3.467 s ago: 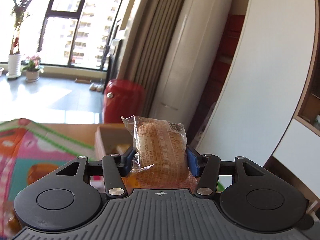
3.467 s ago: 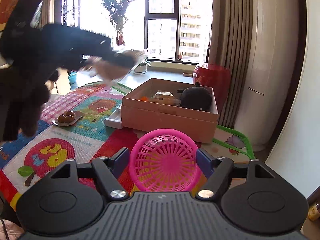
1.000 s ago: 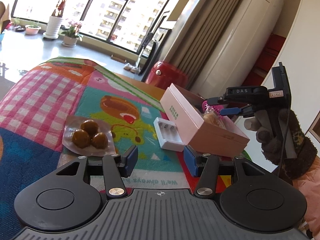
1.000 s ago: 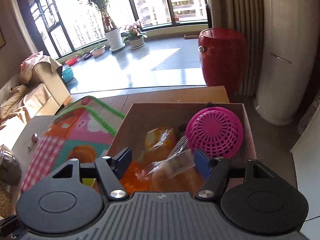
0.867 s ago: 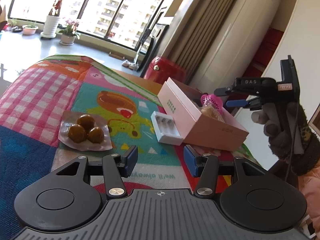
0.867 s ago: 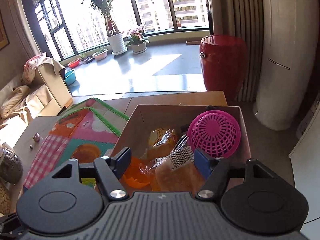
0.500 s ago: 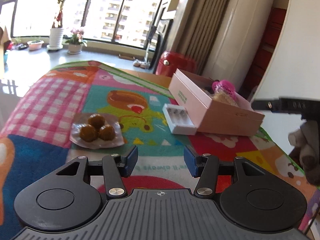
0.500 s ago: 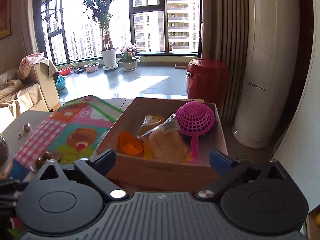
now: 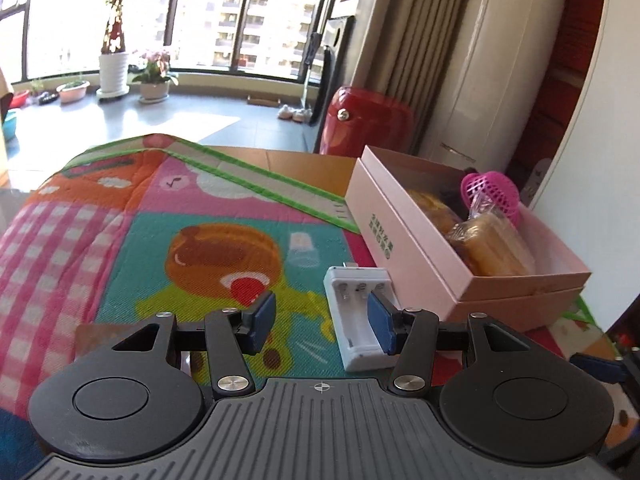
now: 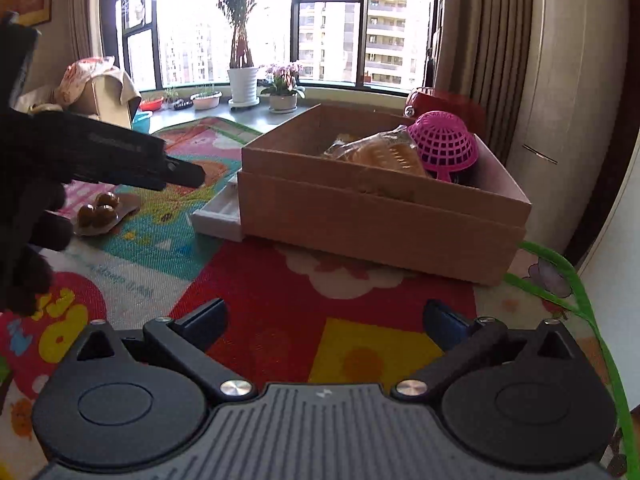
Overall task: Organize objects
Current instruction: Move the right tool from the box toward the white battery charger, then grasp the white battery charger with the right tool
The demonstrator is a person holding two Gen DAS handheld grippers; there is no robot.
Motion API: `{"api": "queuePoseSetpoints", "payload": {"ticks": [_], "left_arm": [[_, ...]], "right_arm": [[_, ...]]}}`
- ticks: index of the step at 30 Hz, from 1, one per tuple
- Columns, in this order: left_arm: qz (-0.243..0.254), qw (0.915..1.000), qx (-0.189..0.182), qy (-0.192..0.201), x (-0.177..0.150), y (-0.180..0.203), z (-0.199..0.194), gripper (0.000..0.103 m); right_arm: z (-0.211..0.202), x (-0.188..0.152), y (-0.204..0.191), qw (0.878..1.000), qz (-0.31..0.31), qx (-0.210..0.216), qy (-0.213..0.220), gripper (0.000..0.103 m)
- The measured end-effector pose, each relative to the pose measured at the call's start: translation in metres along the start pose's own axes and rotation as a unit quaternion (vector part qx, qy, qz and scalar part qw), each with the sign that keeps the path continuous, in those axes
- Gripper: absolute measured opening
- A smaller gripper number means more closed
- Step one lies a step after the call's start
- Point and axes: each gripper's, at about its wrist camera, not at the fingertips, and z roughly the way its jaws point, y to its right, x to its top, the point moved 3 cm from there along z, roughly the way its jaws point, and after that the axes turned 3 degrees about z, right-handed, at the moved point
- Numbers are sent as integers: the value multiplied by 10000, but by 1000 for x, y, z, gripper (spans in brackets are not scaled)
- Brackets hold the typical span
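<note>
A pink cardboard box [image 9: 404,240] [image 10: 380,216] stands on the colourful mat and holds a wrapped bread [image 9: 490,246] [image 10: 376,154], a pink mesh strainer [image 9: 492,194] [image 10: 444,146] and other items. A white battery charger [image 9: 362,316] [image 10: 218,216] lies against the box's left side. A tray of three brown balls [image 10: 98,210] lies further left. My left gripper [image 9: 322,322] is open and empty, low over the mat, its right fingertip over the charger. My right gripper [image 10: 326,322] is wide open and empty, in front of the box.
The mat [image 9: 140,240] covers a wooden table [image 9: 304,168]. A red stool [image 9: 366,122] and a white standing air conditioner [image 9: 500,60] stand beyond the table. The gloved hand with the left gripper [image 10: 80,156] fills the left of the right wrist view.
My left gripper has let go of the bread in the box and moved down toward the charger. My right gripper has released the strainer into the box, opened wide and pulled back.
</note>
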Motion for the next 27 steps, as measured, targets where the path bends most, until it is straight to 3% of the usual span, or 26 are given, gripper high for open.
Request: {"api": "queuePoseSetpoints", "payload": {"ticks": [5,17,22,27], "left_arm": [[338,9990,159,-250,-13,9,11,55],[654,9961,-233,-536,-46,21,-36,55],[410,9970,-482,-443,-47,22,-50,54],[116,9987,-504,19,-50,4,-90,55]], "right_arm": [[3,0,4,9998,173,86,-67,103],[2,2,11,9991,366,199,-46,103],[3,2,17,9980,573,247,-46,103],[4,0,-12,9979,21,573,-313,103]]}}
